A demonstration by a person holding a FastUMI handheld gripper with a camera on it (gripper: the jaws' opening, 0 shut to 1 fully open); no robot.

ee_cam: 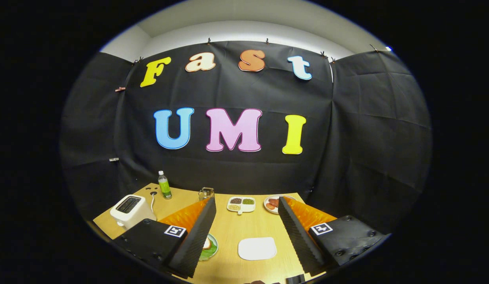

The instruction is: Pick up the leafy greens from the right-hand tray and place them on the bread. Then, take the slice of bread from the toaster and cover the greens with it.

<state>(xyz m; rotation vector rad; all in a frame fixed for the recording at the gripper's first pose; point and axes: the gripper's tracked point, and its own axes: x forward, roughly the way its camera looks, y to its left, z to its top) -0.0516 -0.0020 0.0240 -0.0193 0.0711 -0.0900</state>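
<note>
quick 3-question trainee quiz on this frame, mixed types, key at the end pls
1. True or false: the gripper is shut on the flat white rounded-square plate.
2. Multiple choice: what stands nearest the white two-slot toaster on the light wooden table? A) the clear bottle with green label B) the white divided dish of grains C) the round plate with red slices
3. Fill in: the small round green-rimmed plate is partly hidden behind one gripper ____.

Key: 1 false, the fingers are spread wide apart, holding nothing, and the white plate lies between them. 2 A. 3 finger.
</note>
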